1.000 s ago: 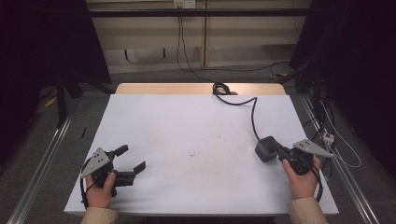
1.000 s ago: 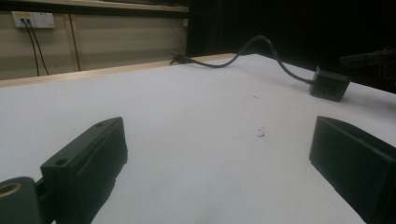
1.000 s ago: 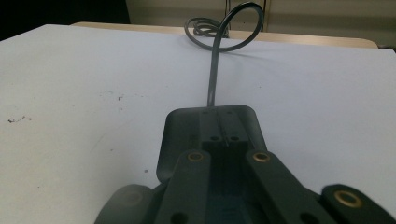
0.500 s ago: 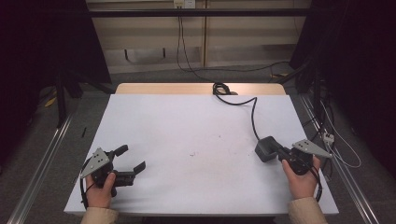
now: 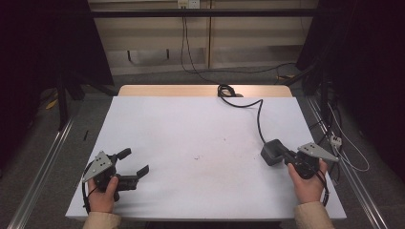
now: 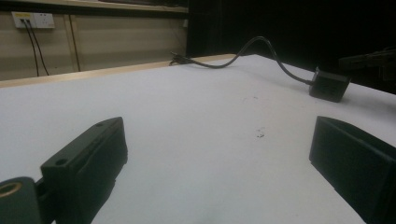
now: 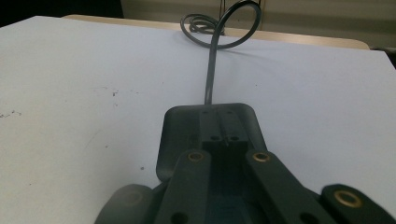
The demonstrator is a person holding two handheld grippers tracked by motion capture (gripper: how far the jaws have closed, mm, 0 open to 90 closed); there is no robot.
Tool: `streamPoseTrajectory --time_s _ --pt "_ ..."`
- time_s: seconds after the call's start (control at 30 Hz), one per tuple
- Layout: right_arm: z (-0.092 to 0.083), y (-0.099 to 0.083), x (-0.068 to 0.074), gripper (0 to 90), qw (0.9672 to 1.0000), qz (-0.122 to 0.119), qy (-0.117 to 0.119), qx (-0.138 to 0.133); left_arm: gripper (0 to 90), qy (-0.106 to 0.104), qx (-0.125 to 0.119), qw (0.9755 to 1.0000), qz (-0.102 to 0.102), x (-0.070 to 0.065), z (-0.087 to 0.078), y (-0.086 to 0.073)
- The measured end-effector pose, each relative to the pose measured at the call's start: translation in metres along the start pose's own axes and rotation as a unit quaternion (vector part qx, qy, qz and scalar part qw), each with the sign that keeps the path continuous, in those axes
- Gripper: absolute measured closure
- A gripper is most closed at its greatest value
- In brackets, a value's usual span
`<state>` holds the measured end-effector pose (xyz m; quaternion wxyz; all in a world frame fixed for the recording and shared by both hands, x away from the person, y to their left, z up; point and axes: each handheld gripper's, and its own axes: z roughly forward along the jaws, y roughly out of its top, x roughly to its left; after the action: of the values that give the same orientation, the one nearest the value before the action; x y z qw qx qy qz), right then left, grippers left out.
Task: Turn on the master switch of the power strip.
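A black power adapter (image 5: 271,151) lies at the right of the white table (image 5: 191,129), and its cable (image 5: 259,119) runs to a coil at the far edge. My right gripper (image 5: 286,155) is right behind it. In the right gripper view its jaws are pressed together, tips (image 7: 219,133) over the adapter's (image 7: 173,140) top, with nothing seen between them. My left gripper (image 5: 134,161) rests near the front left corner, open and empty. In the left gripper view its jaws stand wide apart (image 6: 219,154) over bare tabletop, with the adapter (image 6: 329,86) far off.
A wooden strip (image 5: 167,90) borders the table's far edge, where the cable coil (image 7: 205,23) lies. Metal rails (image 5: 38,167) run along the floor on both sides. Cables hang from a wall socket (image 6: 32,19) behind the table.
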<state>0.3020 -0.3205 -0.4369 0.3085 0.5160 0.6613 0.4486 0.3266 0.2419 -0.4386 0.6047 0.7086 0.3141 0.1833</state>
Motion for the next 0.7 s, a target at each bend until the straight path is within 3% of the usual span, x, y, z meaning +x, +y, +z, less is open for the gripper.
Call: streamPoseTrajectory --time_s 0.7 --pt "-0.0002 0.0001 0.0017 90.0 1.0000 -0.007 -0.005 0.003 3.9 -0.001 0.000 1.0000 0.000 -0.0005 0.0004 -0.0001"
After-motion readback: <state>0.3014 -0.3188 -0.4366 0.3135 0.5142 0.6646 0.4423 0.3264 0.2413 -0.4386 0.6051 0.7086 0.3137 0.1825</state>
